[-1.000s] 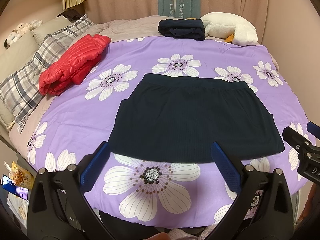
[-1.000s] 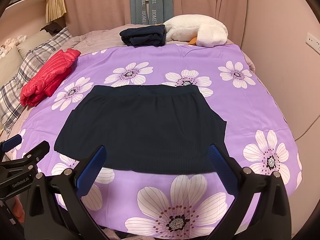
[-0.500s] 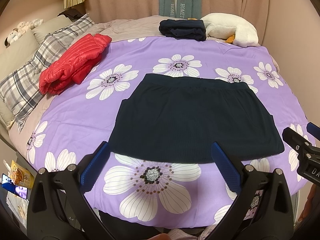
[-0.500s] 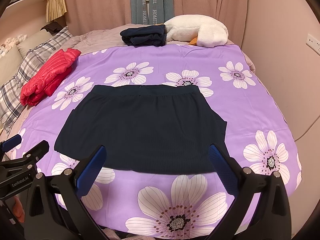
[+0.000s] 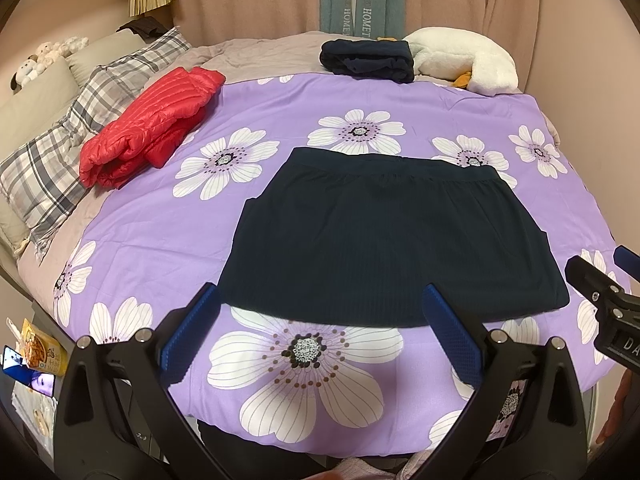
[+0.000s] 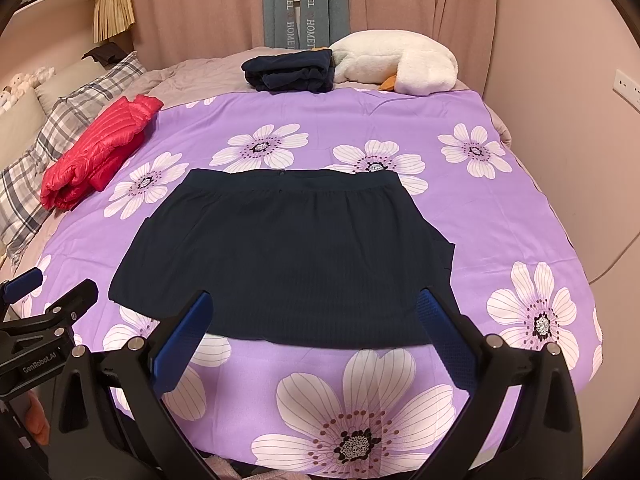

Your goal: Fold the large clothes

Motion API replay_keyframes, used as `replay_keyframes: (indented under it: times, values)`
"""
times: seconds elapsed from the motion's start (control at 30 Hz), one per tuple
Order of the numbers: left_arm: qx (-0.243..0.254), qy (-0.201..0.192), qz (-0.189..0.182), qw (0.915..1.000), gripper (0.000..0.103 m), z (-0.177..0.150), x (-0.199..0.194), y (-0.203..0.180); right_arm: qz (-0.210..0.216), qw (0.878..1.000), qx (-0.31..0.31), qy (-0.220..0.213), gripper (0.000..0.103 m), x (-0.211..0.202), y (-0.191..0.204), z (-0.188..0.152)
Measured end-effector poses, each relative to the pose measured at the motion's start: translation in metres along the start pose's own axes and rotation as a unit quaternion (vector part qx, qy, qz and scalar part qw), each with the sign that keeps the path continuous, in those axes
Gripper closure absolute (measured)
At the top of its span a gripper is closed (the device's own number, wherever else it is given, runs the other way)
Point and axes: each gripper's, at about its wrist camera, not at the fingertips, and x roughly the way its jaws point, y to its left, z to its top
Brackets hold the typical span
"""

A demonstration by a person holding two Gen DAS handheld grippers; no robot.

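Ahead of both my grippers the skirt (image 5: 384, 236) lies flat, hem nearest, long axis running left to right. My left gripper (image 5: 320, 328) and right gripper (image 6: 312, 324) hang spread and empty, each just short of its own hem corner.

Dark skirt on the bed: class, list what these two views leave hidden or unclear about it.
- Left wrist view: the dark skirt's underside lies hidden against the purple cover.
- Right wrist view: the right gripper's fingers cover parts of the hem.
- Both views: the fabric is too dark to show seams clearly.
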Motion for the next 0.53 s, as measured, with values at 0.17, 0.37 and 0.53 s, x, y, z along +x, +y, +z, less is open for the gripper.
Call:
replay_keyframes:
  times: [0.17, 0.37, 0.53]
  values:
    - [0.000, -0.001, 0.000, 1.0000, 0.002, -0.0005, -0.0002, 0.0012, 0.001, 1.000, -0.003, -0.002, 0.001, -0.0010, 0.0020, 0.0010]
    - [-0.005, -0.002, 0.003, 1.0000, 0.002, -0.0021, -0.0002, 0.0051, 0.003, 1.000, -0.007, -0.007, 0.001, -0.0040, 0.0045, 0.0043]
    - [-0.014, 0.001, 0.004, 0.9999, 0.002, -0.0030, -0.0007, 0.0095, 0.003, 1.000, -0.007, -0.003, 0.001, -0.0027, 0.0029, 0.0048]
